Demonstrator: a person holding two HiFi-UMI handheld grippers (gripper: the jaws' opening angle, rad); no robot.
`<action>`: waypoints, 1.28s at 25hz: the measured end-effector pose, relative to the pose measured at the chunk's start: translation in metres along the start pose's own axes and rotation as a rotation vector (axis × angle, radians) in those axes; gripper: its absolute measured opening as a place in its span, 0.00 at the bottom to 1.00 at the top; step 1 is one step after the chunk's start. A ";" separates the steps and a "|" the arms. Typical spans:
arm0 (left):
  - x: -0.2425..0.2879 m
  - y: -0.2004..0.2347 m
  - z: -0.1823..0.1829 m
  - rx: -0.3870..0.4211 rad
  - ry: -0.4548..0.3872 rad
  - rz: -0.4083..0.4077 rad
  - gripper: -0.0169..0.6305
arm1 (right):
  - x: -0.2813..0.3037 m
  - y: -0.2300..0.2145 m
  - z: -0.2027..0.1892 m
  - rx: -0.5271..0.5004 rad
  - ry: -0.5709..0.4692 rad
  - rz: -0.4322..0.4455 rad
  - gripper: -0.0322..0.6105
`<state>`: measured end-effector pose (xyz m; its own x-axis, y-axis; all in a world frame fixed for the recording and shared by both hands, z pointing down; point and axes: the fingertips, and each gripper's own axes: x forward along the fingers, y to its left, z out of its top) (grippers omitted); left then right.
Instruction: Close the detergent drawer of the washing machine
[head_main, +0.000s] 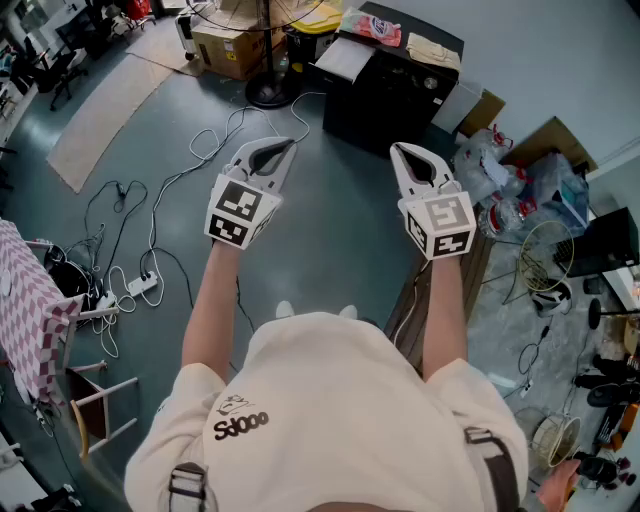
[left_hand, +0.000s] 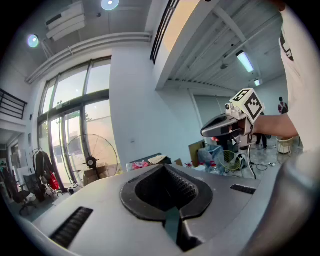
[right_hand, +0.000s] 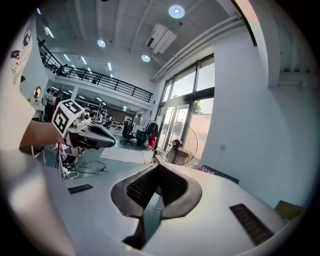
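Observation:
No washing machine or detergent drawer shows in any view. In the head view a person in a cream shirt holds both grippers out over a grey-green floor. My left gripper (head_main: 284, 150) has its jaws shut with nothing between them, and its marker cube (head_main: 238, 213) sits near the hand. My right gripper (head_main: 401, 151) is level with it, also shut and empty. The left gripper view looks along its shut jaws (left_hand: 164, 166) toward a white wall, with the right gripper (left_hand: 222, 127) at the side. The right gripper view shows its shut jaws (right_hand: 157, 164) and the left gripper (right_hand: 95, 136).
A black cabinet (head_main: 385, 90) with cloths on top stands ahead, with a floor fan's base (head_main: 268, 93) and a cardboard box (head_main: 232, 45) to its left. Cables and a power strip (head_main: 140, 285) lie on the floor at left. Bags and wire baskets (head_main: 530, 200) crowd the right.

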<state>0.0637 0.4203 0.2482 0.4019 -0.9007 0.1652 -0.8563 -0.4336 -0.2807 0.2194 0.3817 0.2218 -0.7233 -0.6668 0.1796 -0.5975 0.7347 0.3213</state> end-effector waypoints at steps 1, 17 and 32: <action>0.001 0.001 0.000 -0.001 -0.001 -0.003 0.05 | 0.001 -0.001 0.000 0.003 -0.001 -0.002 0.05; -0.024 0.058 -0.029 -0.008 -0.025 -0.058 0.05 | 0.047 0.046 0.010 -0.001 0.033 0.000 0.05; -0.042 0.121 -0.056 -0.011 -0.027 -0.014 0.05 | 0.093 0.063 0.029 0.085 -0.012 -0.046 0.05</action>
<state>-0.0750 0.4072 0.2597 0.4222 -0.8952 0.1430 -0.8543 -0.4456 -0.2677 0.1041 0.3697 0.2314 -0.6980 -0.6990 0.1554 -0.6571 0.7115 0.2492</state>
